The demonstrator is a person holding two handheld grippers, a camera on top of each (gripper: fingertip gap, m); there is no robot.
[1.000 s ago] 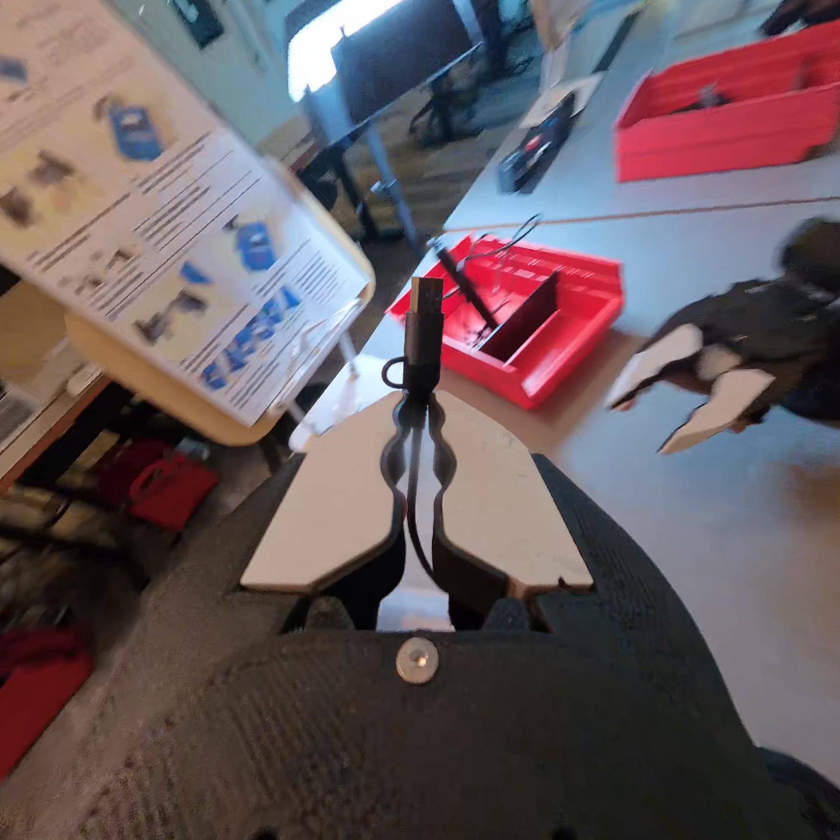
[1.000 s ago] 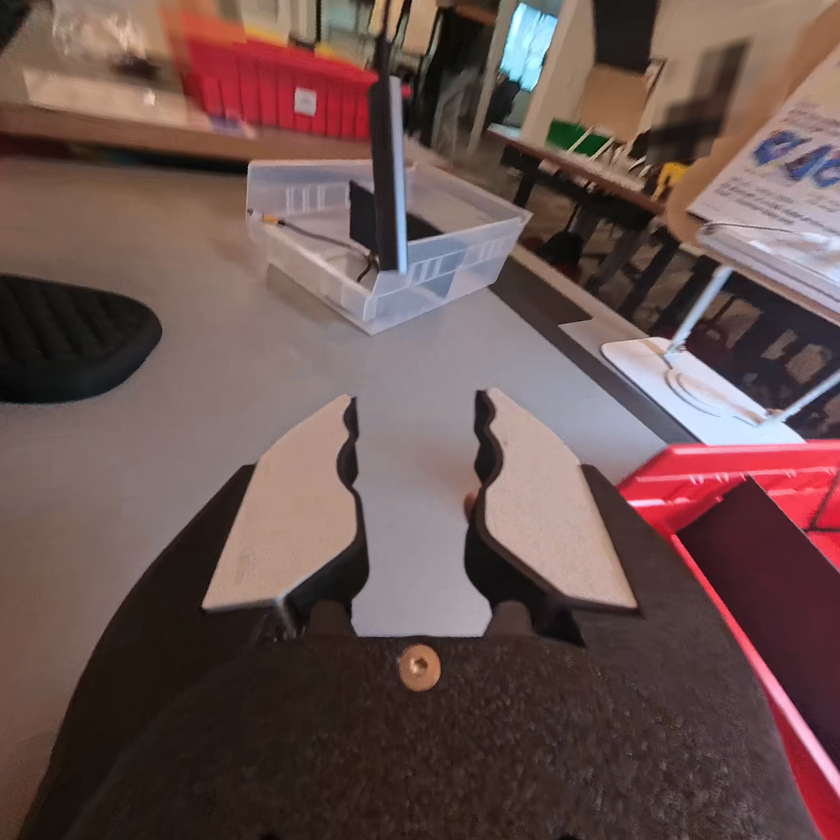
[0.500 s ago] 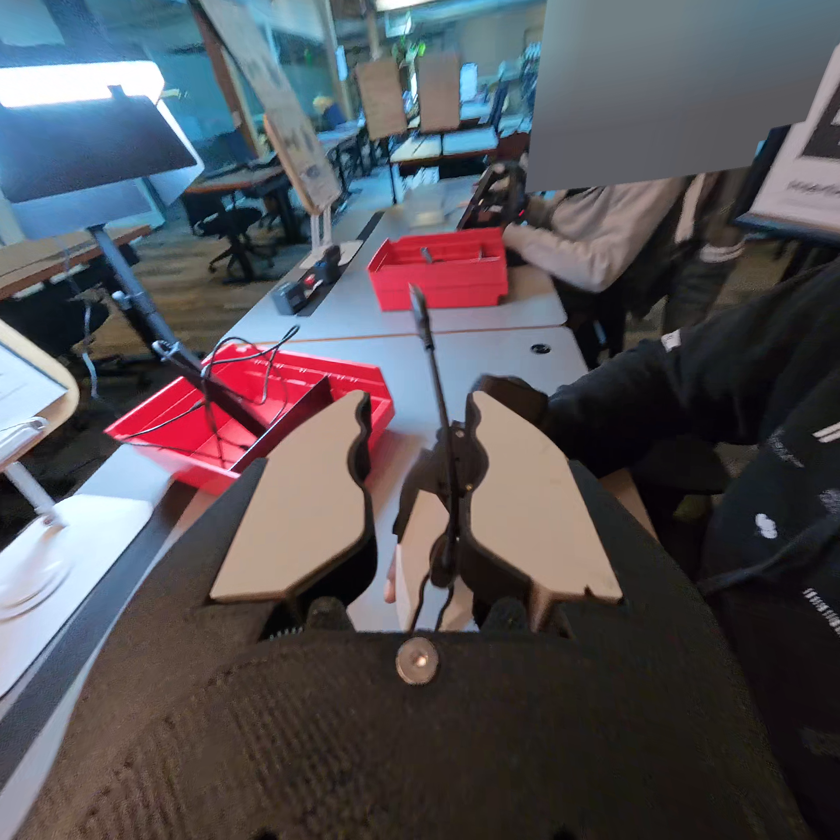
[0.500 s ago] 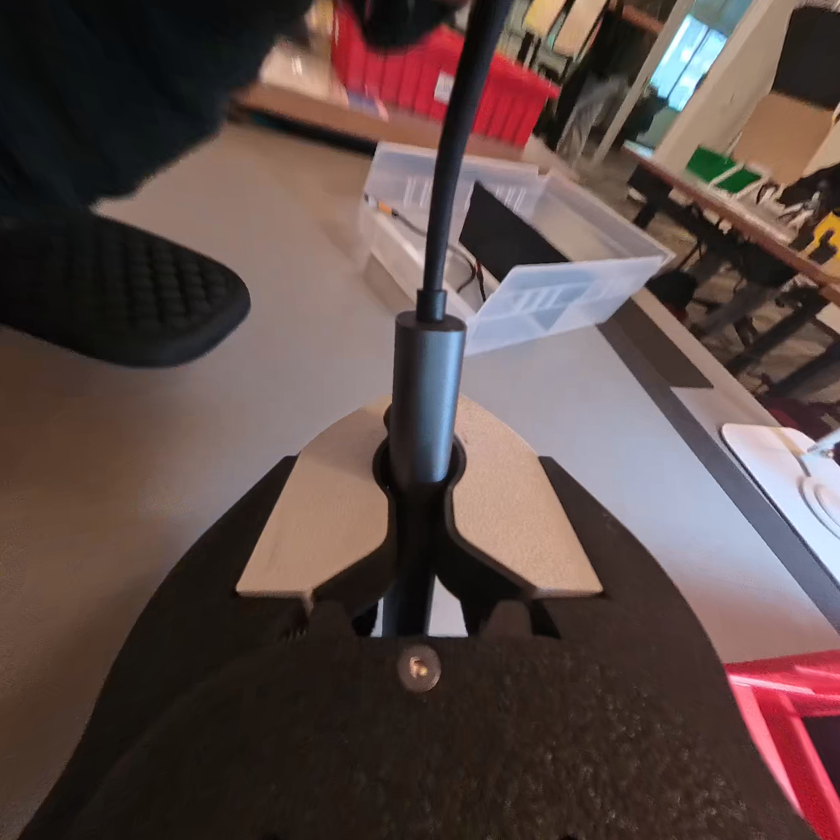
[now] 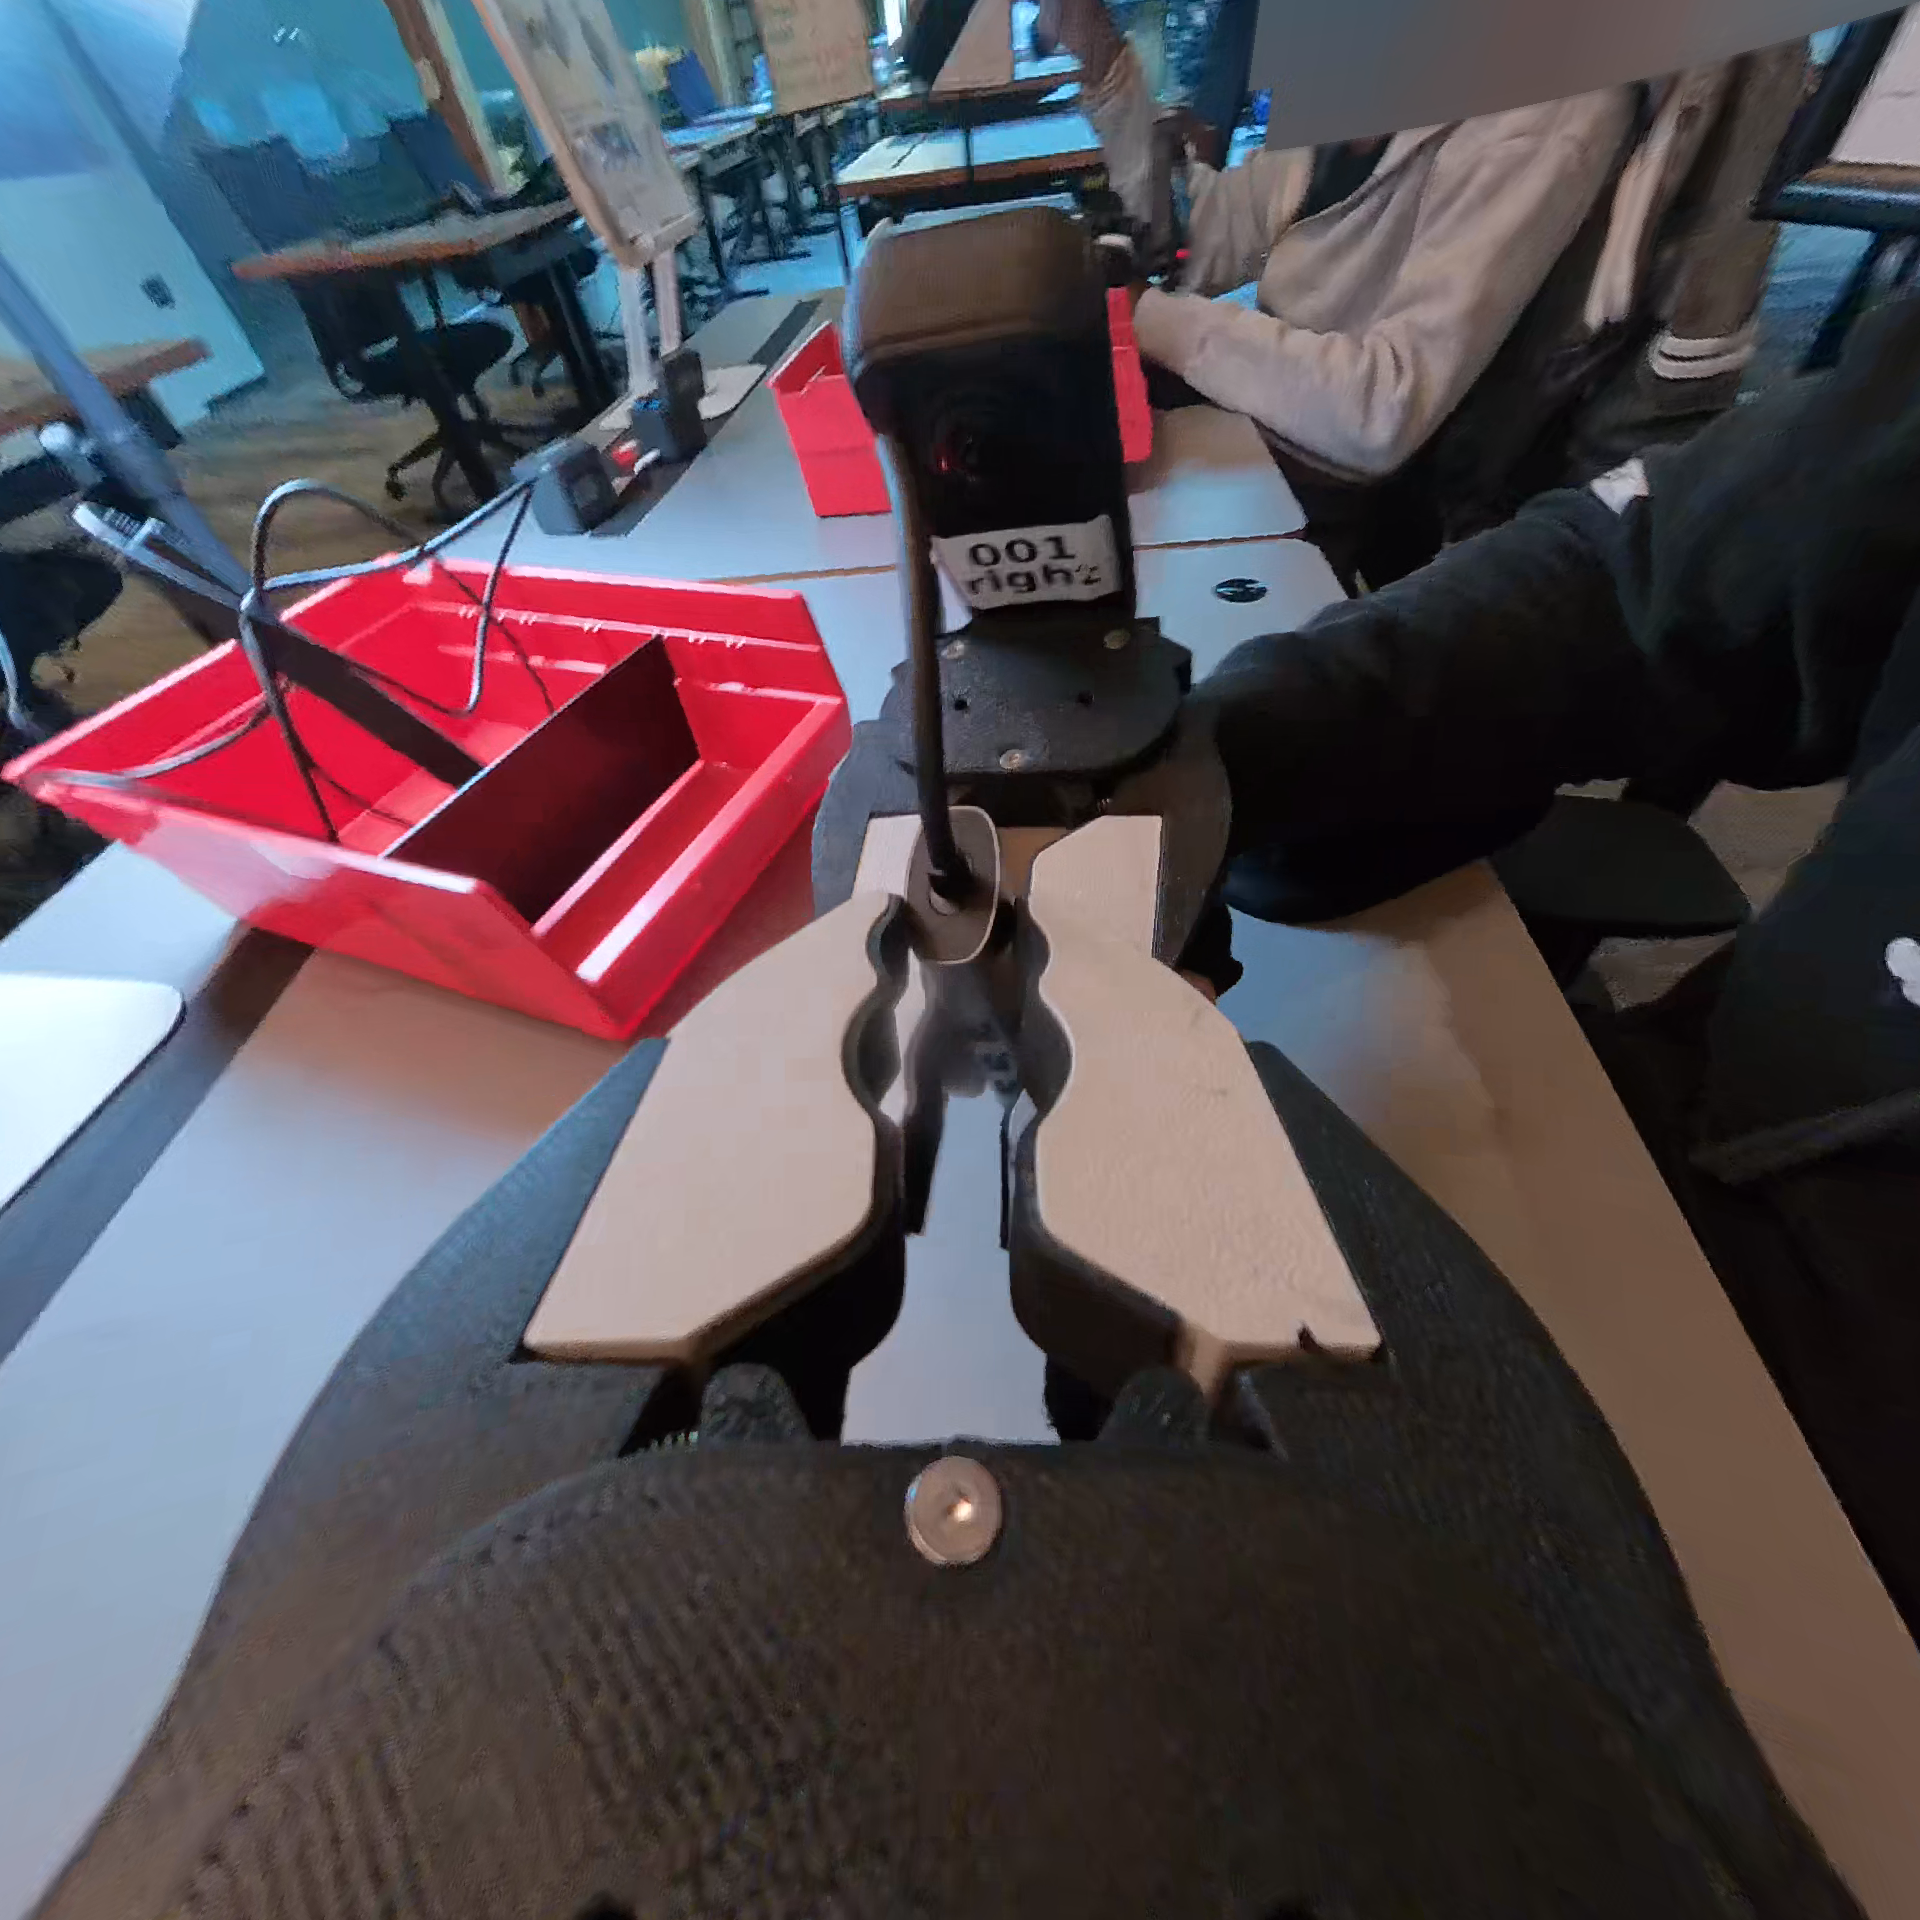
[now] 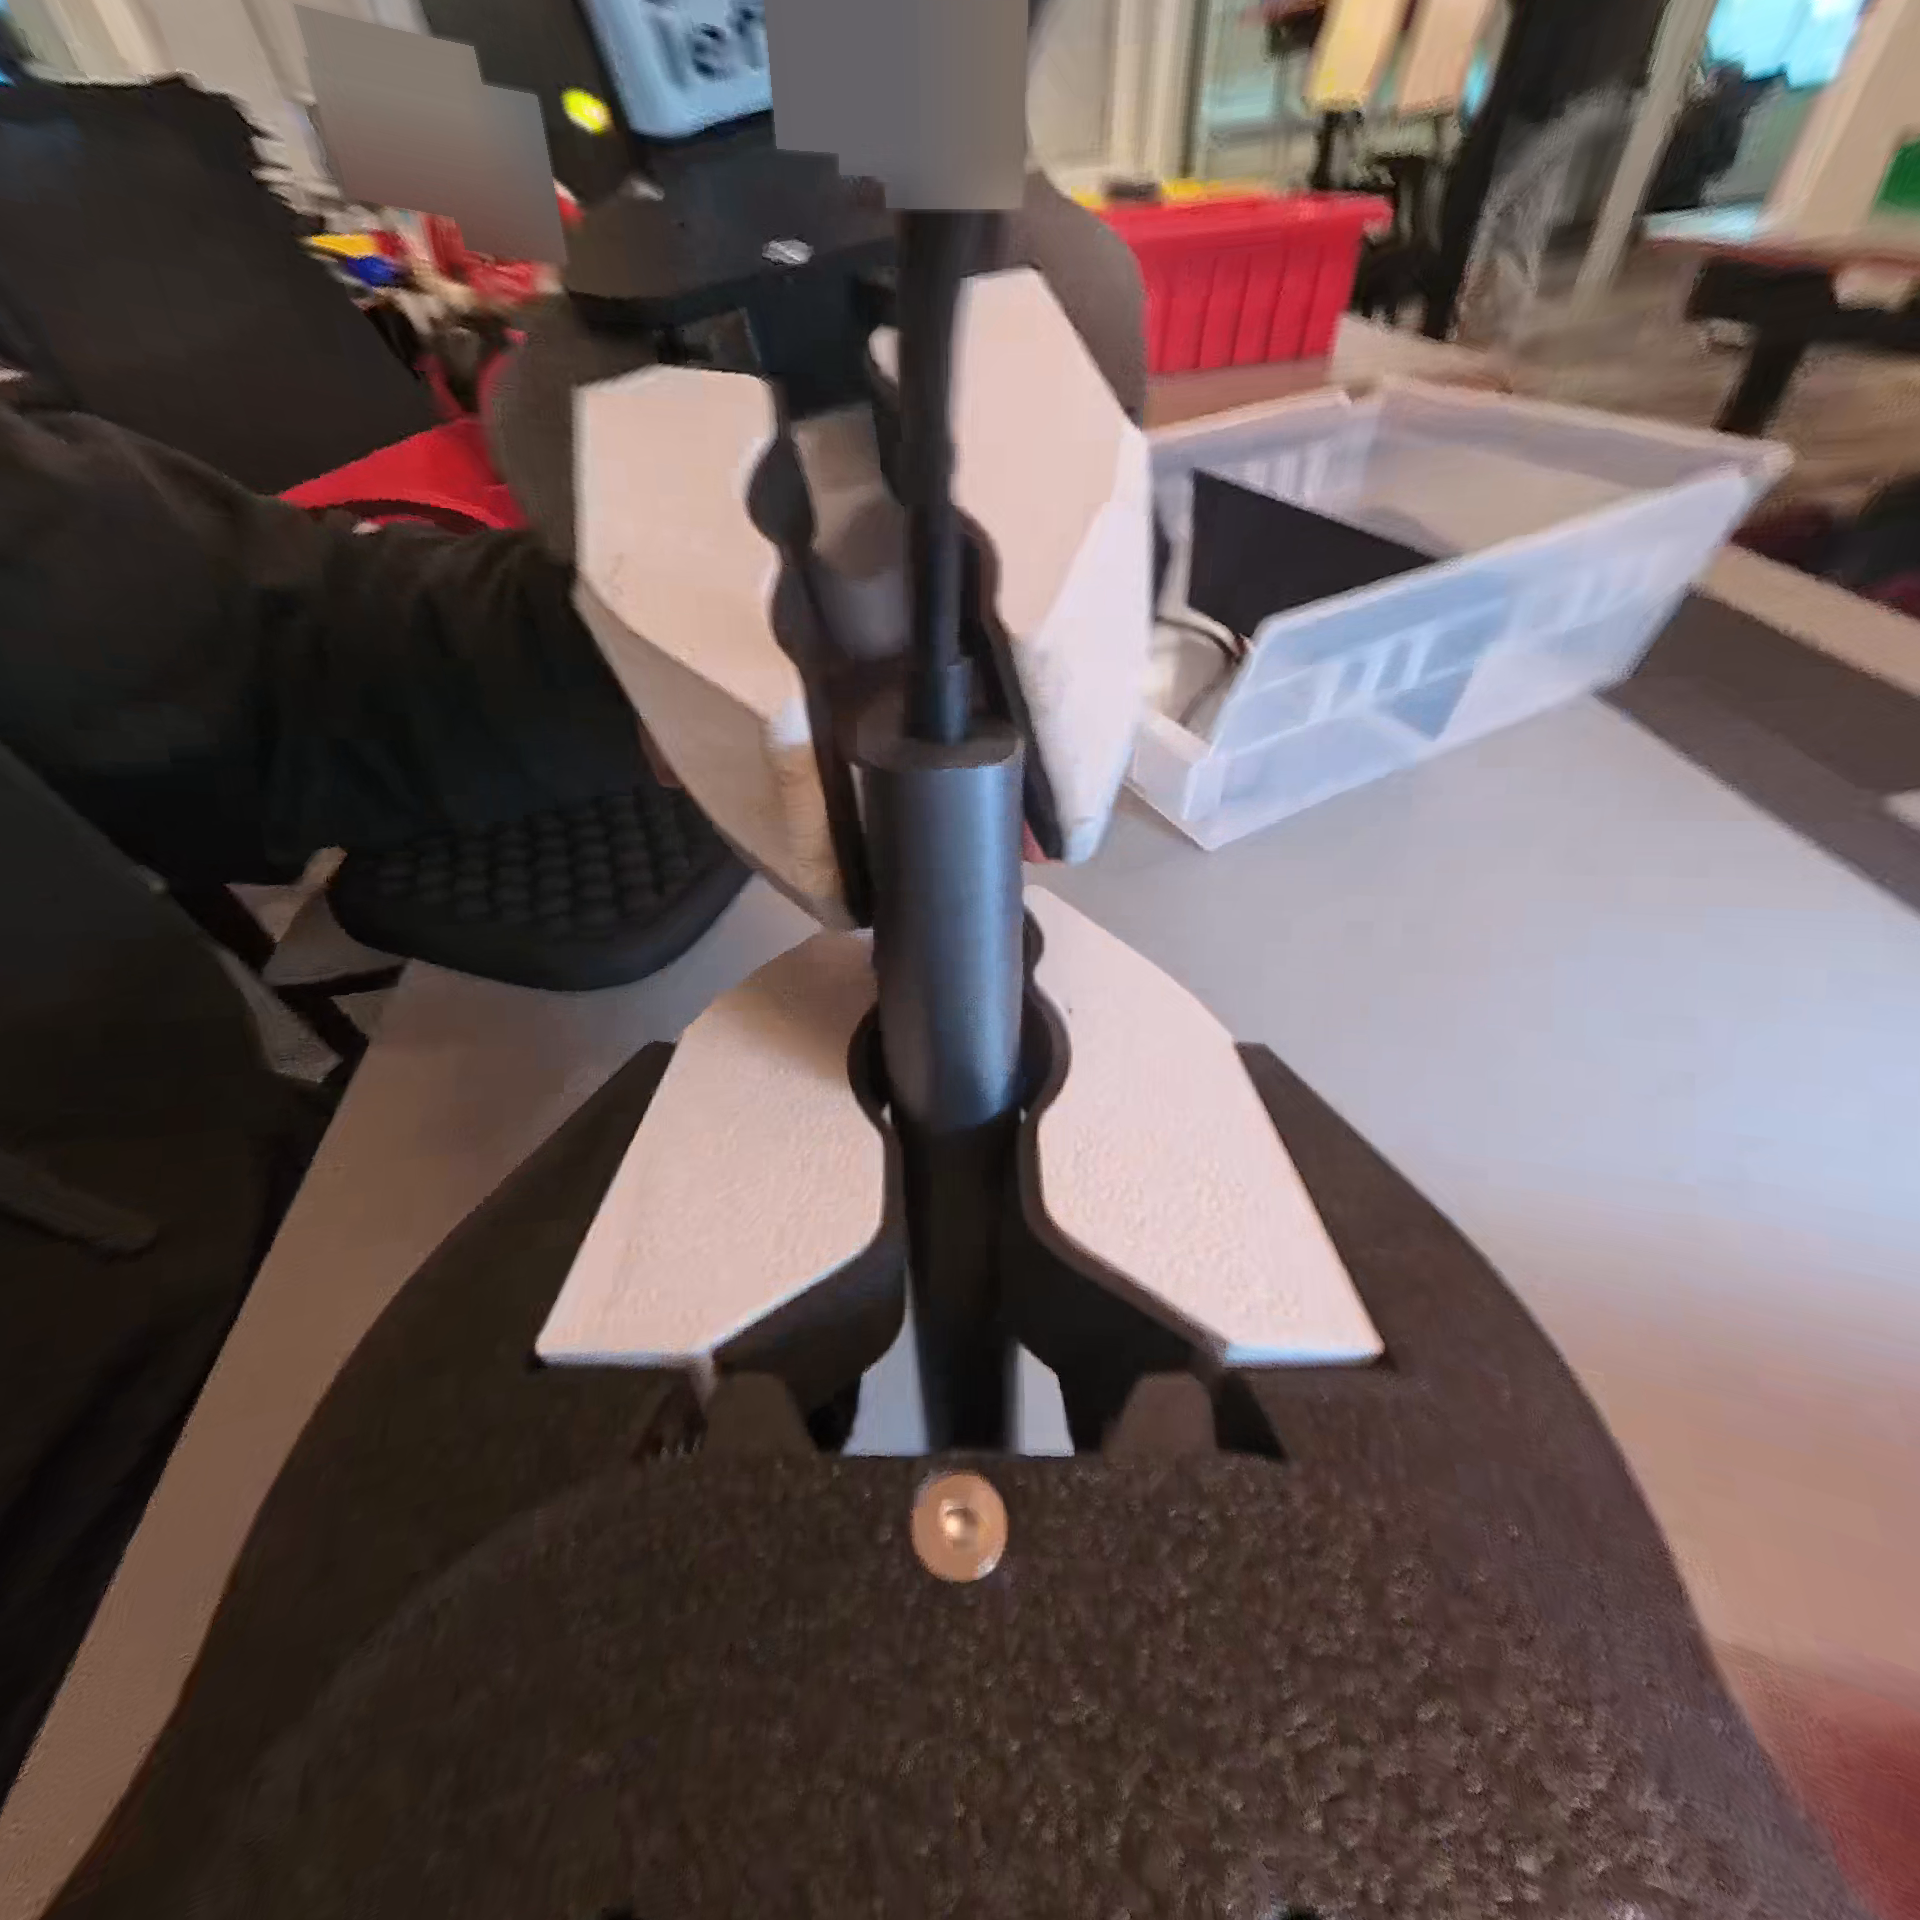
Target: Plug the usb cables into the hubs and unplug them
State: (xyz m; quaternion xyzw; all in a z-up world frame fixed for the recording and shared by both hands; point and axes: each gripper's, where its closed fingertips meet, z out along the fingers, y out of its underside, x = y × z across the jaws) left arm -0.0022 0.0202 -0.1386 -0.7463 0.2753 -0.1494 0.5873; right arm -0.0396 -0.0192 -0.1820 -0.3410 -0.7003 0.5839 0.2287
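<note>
In the right wrist view my right gripper is shut on a dark grey bar-shaped hub, held upright, with a black cable rising from its top end. My left gripper faces it tip to tip, its fingers closed around a thin black usb cable. In the left wrist view my left gripper is nearly closed on a dark blurred plug. The hub's grey end sits at its tips, and the right gripper is just behind. Whether the plug is seated is hidden.
A red bin with a black divider, another hub and loose cables stands on the grey table to the left. A clear bin stands to the right. A black sleeve holds the right gripper. A person in a light jacket sits at the far table. Spacing between my two grippers at the tips: around 6 centimetres.
The right gripper, open and empty a second ago, closed on the hub. The left gripper swung round from the stand, opened, then closed again at the hub's end, facing the right gripper.
</note>
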